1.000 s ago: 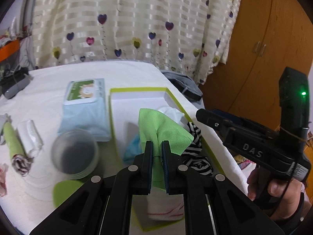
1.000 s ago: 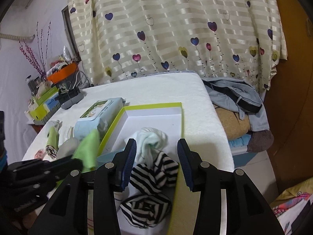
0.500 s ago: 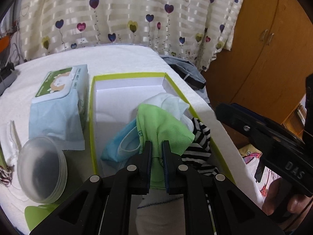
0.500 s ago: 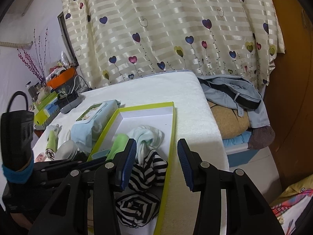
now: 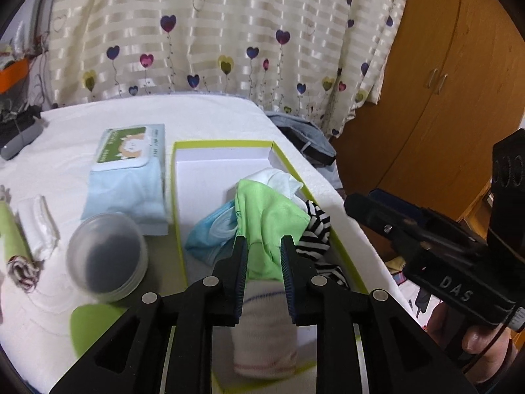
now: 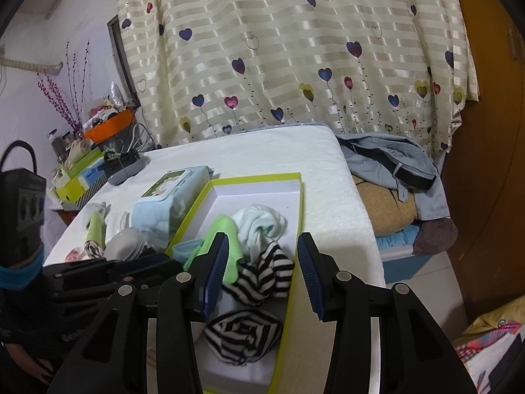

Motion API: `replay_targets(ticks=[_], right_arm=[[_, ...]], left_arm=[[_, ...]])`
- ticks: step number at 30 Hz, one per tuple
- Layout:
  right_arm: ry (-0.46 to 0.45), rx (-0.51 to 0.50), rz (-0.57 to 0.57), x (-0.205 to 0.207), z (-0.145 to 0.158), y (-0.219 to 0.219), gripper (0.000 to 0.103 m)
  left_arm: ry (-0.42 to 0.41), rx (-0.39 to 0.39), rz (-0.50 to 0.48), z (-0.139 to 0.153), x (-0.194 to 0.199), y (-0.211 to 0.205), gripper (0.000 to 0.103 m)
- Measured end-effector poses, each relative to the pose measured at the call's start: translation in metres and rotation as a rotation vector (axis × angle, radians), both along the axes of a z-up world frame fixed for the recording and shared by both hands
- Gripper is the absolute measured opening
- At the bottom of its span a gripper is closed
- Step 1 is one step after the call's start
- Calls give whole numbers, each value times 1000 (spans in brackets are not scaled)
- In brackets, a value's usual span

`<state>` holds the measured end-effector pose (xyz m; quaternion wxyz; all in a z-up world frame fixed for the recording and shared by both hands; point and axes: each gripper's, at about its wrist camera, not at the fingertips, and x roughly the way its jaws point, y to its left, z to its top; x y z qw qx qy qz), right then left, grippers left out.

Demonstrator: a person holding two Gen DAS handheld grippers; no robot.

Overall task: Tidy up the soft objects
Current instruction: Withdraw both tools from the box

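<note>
Two views are given. From the left wrist, the left gripper (image 5: 261, 257) is seen with fingers just eased apart, a green cloth (image 5: 267, 211) lying loose between them inside the box (image 5: 178, 223), over a white sock (image 5: 264, 331). Wipes (image 5: 126, 177) and a tub (image 5: 106, 257) are set beside the box on the surface (image 5: 213, 115). From the right wrist, the right gripper (image 6: 262, 275) is held released above striped socks (image 6: 259, 275) in the box.
</note>
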<state>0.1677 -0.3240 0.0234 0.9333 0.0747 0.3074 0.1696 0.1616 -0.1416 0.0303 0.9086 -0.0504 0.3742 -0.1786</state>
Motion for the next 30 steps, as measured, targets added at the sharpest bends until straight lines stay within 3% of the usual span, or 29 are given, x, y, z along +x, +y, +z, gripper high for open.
replay_targets(ticks=[9, 13, 30], right_arm=[[-41, -49, 65, -37, 15, 29, 45], [-65, -50, 85, -52, 20, 39, 45], [-106, -86, 182, -81, 37, 82, 50]], left_arm=[[-61, -4, 37, 16, -38, 26, 20], [-81, -1, 55, 19, -52, 38, 27], [-121, -31, 133, 29, -91, 82, 31]])
